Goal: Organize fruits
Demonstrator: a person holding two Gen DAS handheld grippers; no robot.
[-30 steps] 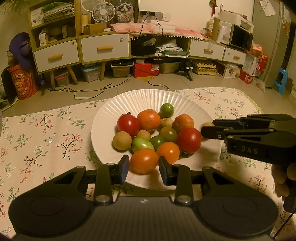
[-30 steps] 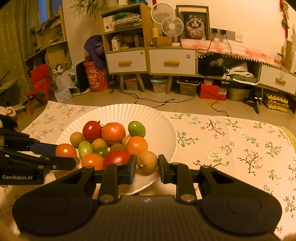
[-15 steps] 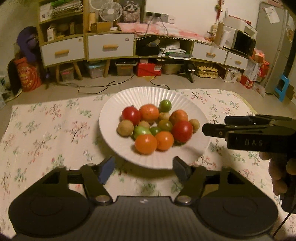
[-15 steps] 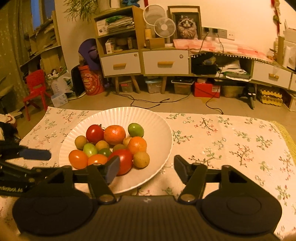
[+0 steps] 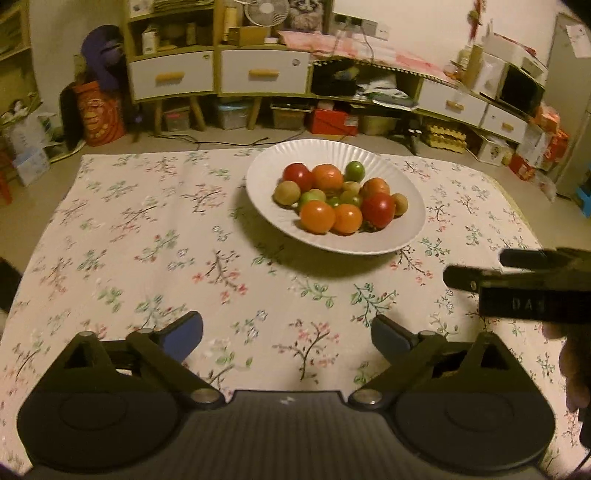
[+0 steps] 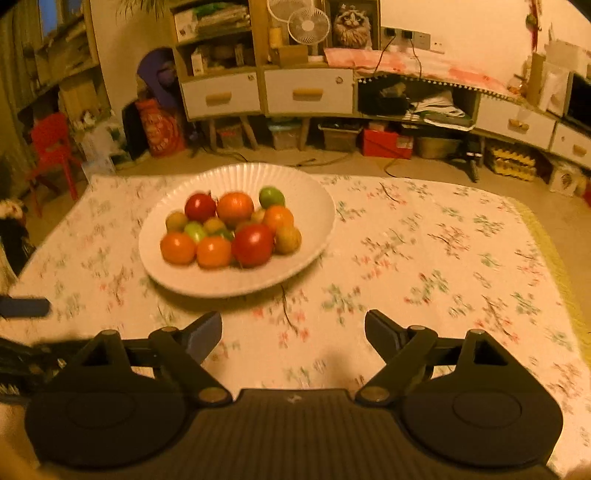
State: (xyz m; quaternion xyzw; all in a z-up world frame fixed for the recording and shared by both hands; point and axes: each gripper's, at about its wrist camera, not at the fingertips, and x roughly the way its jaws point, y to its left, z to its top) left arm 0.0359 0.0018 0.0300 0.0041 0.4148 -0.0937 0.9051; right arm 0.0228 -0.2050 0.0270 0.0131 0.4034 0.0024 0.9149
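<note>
Both grippers hang above the flowered tablecloth, short of the plate, and neither touches anything. Seen from its own camera, the left gripper has its blue-padded fingers spread wide with only cloth between them; the right gripper is spread just as wide and holds nothing. In the left view the right gripper also juts in from the right edge as a dark bar, with part of the person's hand below it. Beyond the fingertips sits the white ribbed plate, resting on the cloth, with the fruits heaped together in its middle: two red ones, several orange ones, a few small green ones and some brownish round ones, all touching their neighbours. A lone green fruit lies at the far side of the pile. Further back, past the table edge, stands a low cabinet with white drawers, a small fan on top, and a red box on the floor beneath.
</note>
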